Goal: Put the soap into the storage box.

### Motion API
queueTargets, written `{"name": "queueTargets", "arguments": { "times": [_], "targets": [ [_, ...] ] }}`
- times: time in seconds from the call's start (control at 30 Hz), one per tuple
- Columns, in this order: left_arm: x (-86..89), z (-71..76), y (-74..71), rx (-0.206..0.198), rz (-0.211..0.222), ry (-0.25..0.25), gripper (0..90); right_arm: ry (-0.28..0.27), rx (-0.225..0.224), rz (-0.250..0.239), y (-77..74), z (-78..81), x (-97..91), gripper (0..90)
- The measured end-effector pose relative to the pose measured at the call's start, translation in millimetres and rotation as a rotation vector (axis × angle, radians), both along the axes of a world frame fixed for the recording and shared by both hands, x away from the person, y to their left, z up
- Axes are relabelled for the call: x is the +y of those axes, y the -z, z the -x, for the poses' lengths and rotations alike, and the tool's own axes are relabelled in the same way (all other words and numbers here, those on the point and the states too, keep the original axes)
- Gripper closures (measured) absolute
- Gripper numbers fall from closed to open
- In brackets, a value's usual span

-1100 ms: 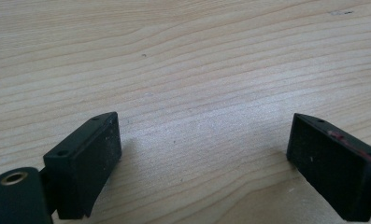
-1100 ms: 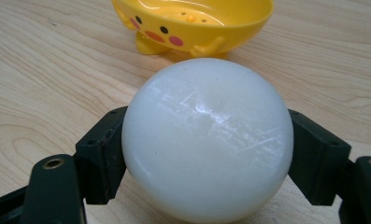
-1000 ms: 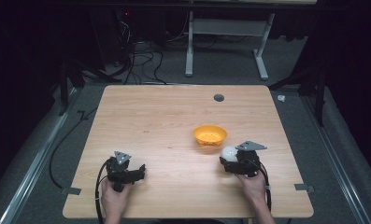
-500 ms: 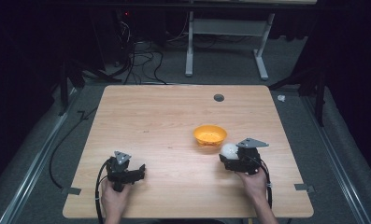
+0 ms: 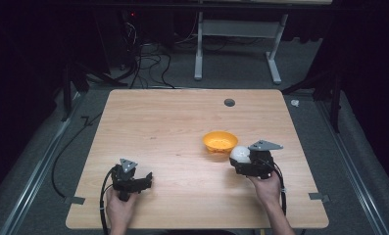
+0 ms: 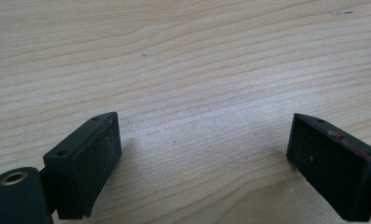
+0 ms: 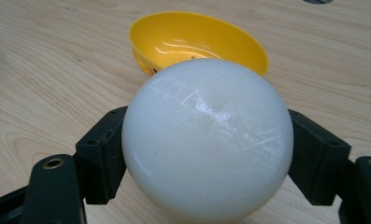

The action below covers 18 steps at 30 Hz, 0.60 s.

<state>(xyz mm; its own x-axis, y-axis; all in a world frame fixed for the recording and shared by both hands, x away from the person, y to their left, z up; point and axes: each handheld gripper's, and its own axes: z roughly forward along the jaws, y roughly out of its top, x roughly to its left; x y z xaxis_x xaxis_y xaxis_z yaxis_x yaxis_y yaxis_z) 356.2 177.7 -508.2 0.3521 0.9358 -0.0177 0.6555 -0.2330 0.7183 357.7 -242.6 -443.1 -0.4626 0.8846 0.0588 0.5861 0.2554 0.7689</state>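
The yellow bowl (image 5: 220, 141) sits on the wooden table (image 5: 172, 122), right of the middle, and it has nothing in it; from the right gripper view its glossy inside (image 7: 192, 39) shows bare, with a few small holes low in the wall. Just beside it, on the near right, the white ball (image 5: 240, 154) is clamped in the right gripper (image 5: 241, 161), a jaw pressed against each side of it. In the right gripper view the ball (image 7: 207, 140) sits in front of the bowl, above the tabletop. The right hand (image 5: 266, 186) comes in from the near edge and holds that gripper pointing left and slightly away, toward the bowl. Well apart, at the near left, the left hand (image 5: 118, 205) holds the left gripper (image 5: 145, 180) low over bare wood, its jaws spread wide with nothing between them.
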Motion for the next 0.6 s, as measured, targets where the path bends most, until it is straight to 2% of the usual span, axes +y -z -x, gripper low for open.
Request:
{"name": "queueTargets", "arguments": {
  "times": [0.27, 0.6],
  "targets": [
    [0.0, 0.0, 0.0, 0.0, 0.0, 0.0, 10.4, 0.019, -0.006, -0.02, -6.6, -4.4, -2.1, 24.5],
    [0.0, 0.0, 0.0, 0.0, 0.0, 0.0, 10.4, 0.014, -0.018, -0.023, -14.4, -11.0, -0.2, 24.5]
  ]
}}
